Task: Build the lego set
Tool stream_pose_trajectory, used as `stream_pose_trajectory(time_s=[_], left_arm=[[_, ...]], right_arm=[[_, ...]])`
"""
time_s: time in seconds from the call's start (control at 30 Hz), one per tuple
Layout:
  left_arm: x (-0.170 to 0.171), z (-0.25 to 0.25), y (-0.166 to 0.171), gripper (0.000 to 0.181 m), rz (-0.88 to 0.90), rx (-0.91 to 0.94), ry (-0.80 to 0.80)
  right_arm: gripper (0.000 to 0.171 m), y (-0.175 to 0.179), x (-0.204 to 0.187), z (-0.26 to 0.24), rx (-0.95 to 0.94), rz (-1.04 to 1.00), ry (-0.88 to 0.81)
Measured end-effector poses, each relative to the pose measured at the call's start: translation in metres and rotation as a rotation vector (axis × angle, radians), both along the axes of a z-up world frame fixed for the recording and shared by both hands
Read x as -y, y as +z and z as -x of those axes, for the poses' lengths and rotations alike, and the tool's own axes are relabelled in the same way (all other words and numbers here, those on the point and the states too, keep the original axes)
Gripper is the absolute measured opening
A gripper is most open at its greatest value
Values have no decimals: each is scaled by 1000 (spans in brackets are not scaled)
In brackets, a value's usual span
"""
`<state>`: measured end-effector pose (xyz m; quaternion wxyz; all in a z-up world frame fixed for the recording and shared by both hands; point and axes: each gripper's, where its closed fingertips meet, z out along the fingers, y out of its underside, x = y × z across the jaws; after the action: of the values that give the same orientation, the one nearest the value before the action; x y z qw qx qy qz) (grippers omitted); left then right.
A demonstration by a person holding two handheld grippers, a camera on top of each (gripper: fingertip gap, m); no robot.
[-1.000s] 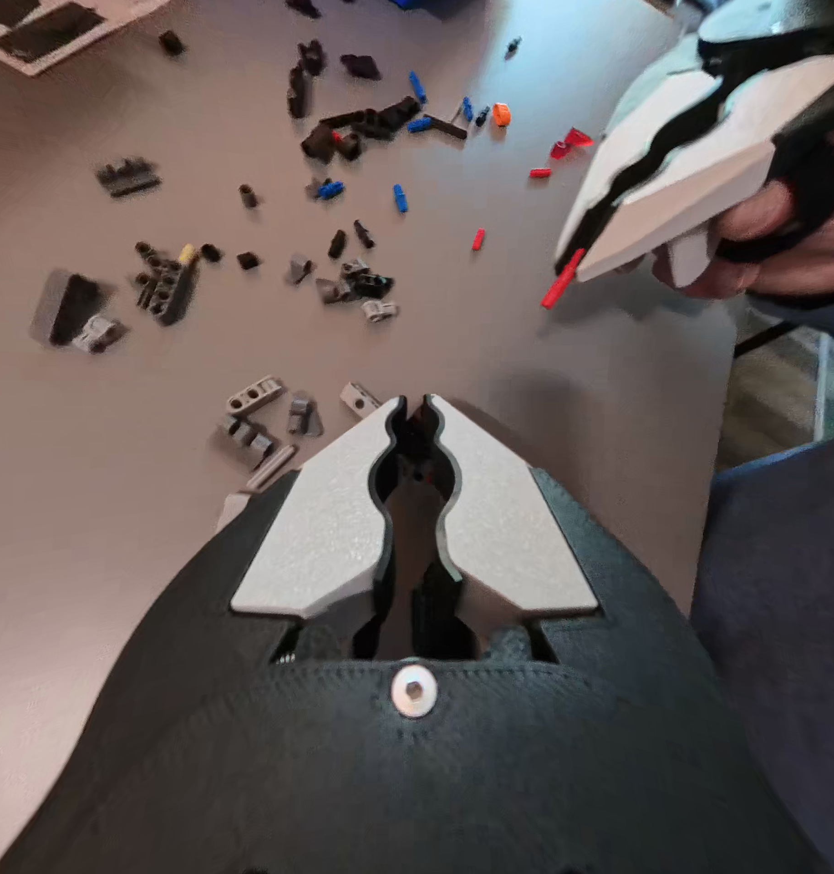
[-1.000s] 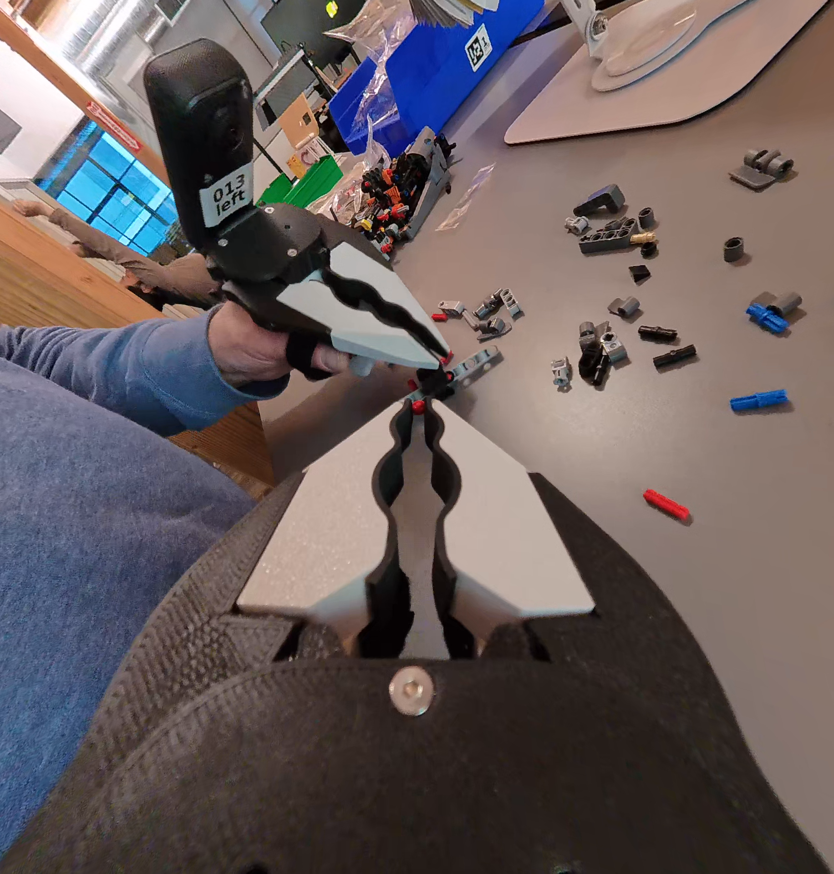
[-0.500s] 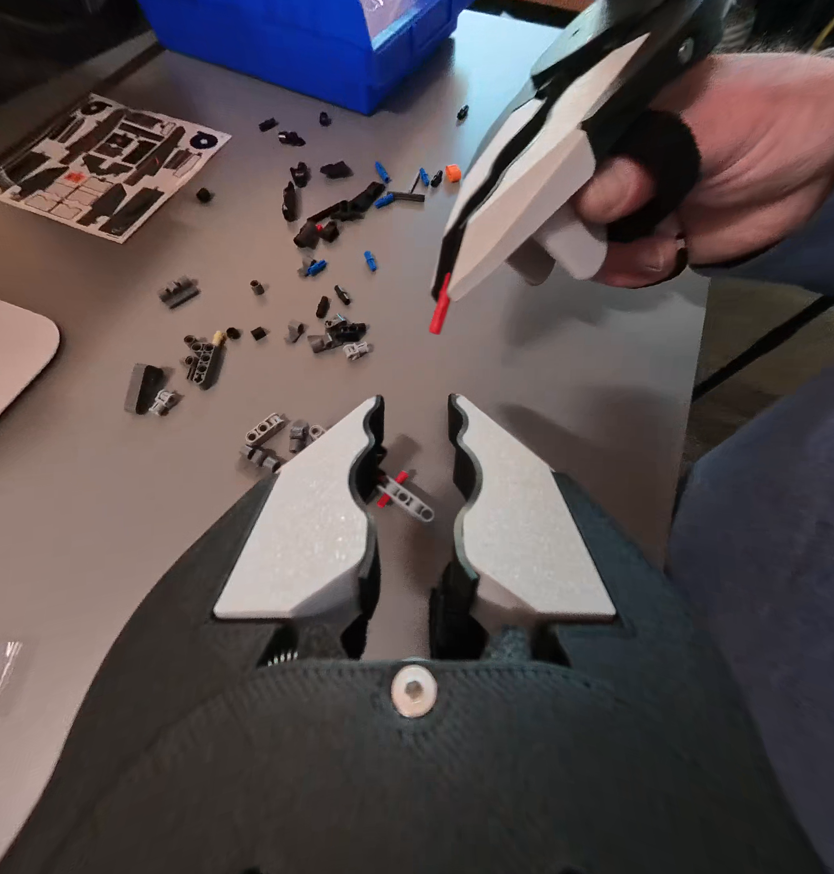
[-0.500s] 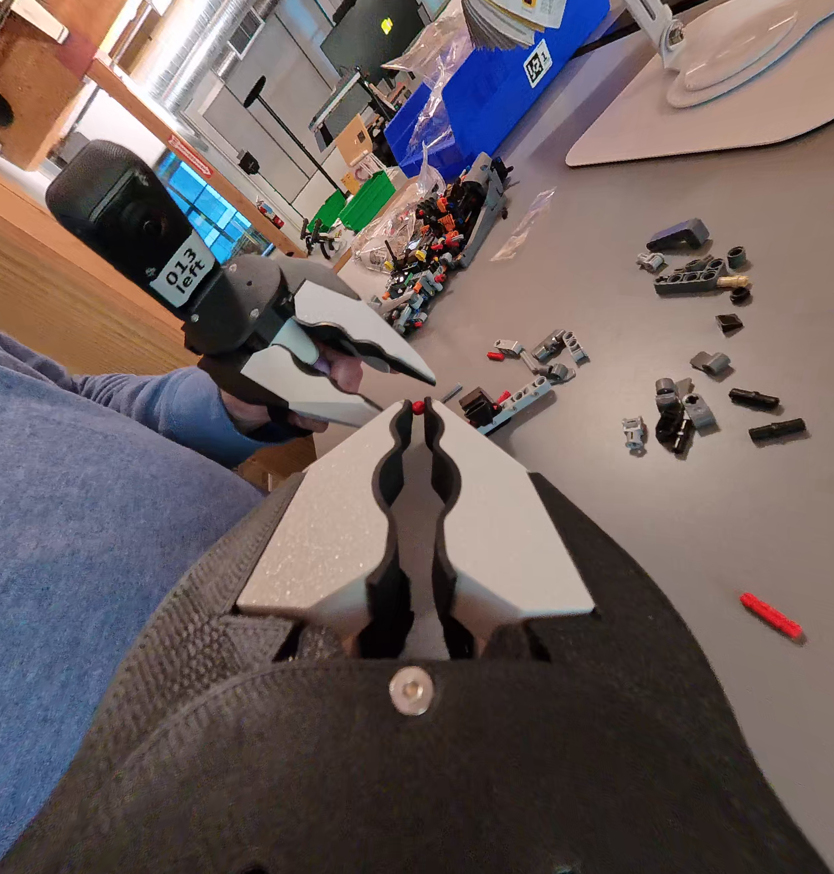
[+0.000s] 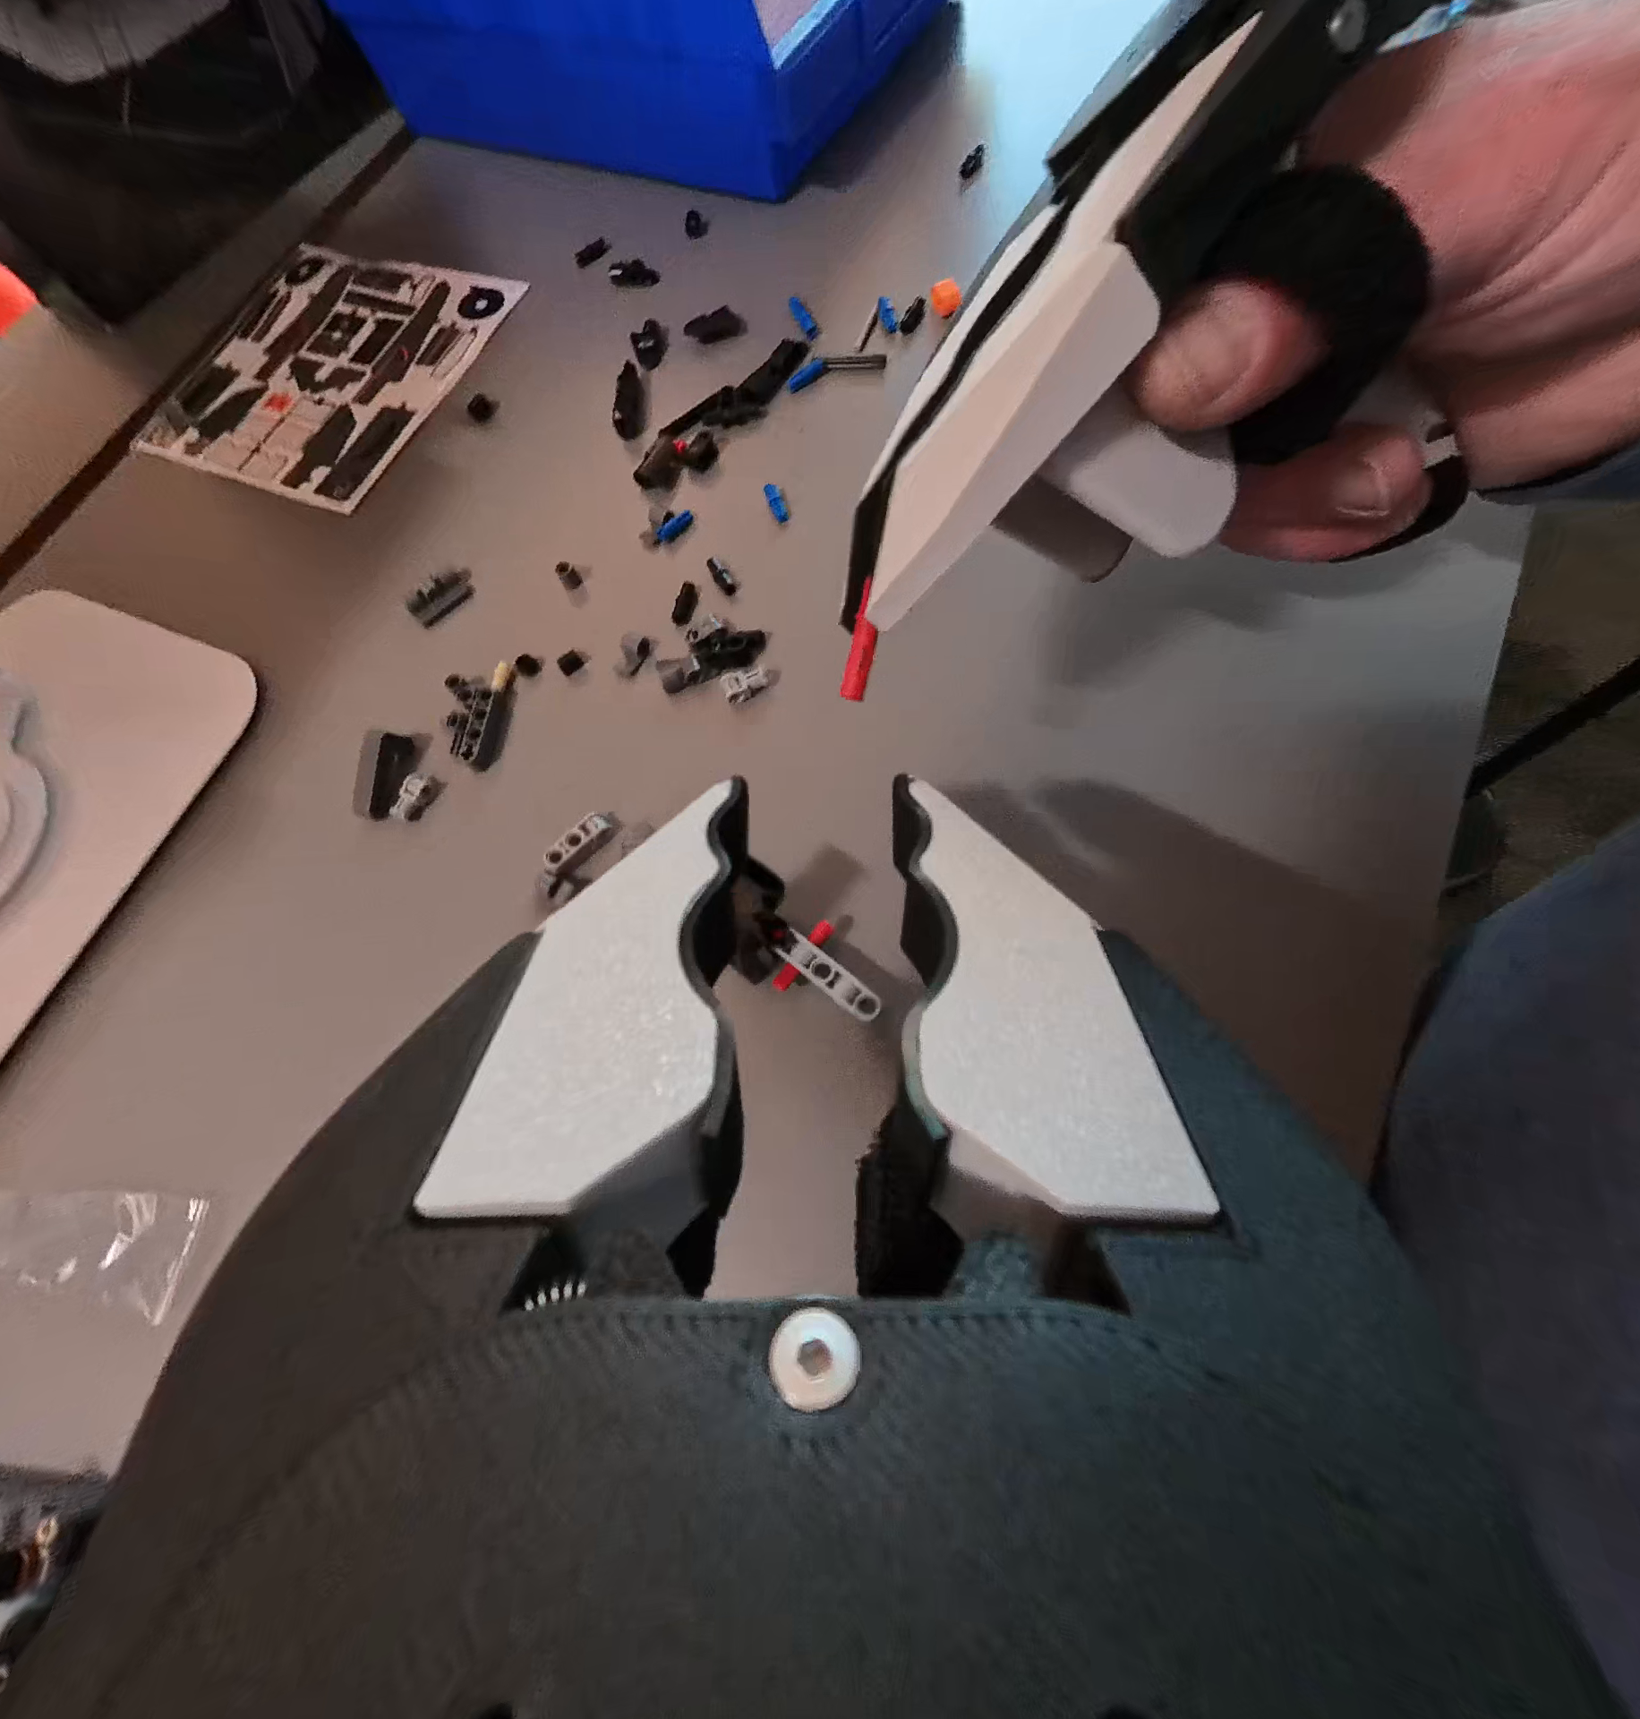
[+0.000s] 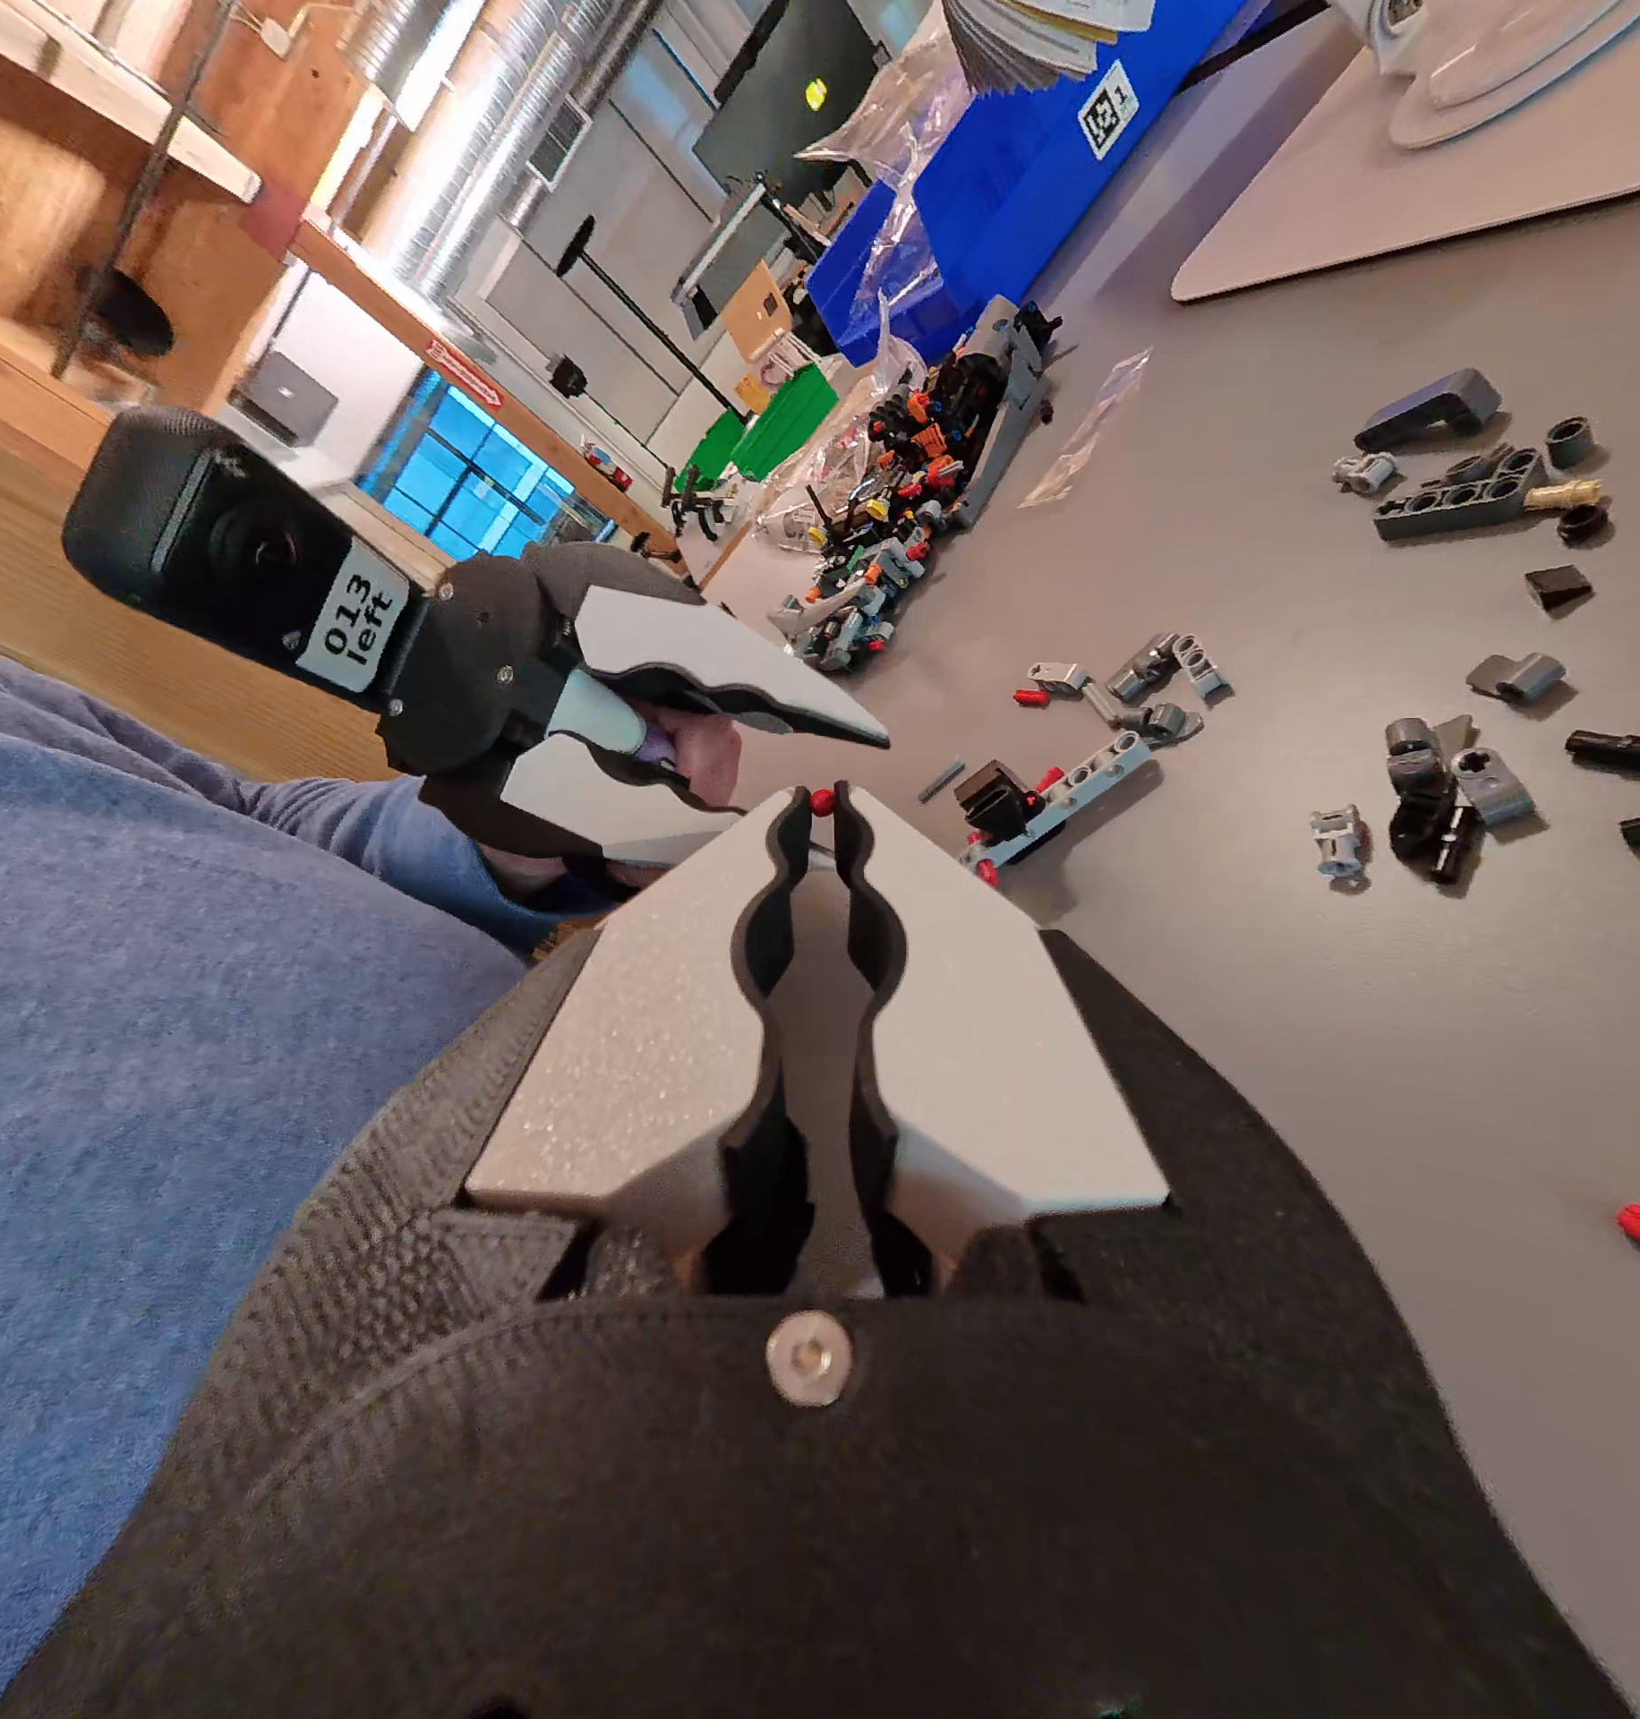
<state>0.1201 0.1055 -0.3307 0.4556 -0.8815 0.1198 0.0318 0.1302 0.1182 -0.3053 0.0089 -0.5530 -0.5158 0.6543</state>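
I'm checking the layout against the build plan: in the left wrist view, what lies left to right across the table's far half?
Pale mat → sticker sheet → blue bin → orange piece → right gripper shut on a red pin.

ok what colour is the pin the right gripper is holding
Red. The pin sticks out from the right gripper; the left wrist view shows it best.

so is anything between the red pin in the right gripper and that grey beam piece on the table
Nothing visible. The right gripper holds the small red pin in the air above bare grey table. The grey holed beam assembly lies between the open left gripper's fingers, uncovered.
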Motion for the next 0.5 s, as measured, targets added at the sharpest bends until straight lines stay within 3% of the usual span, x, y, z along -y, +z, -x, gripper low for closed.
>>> stream_pose_trajectory(time_s=[0.2, 0.5], left_arm=[[-4, -16, 9, 22, -34, -4, -46], [3, -28, -5, 19, -9, 50, -33]], right_arm=[[2, -4, 5, -4, 20, -41, 26], [1, -13, 19, -6, 33, -125, 59]])
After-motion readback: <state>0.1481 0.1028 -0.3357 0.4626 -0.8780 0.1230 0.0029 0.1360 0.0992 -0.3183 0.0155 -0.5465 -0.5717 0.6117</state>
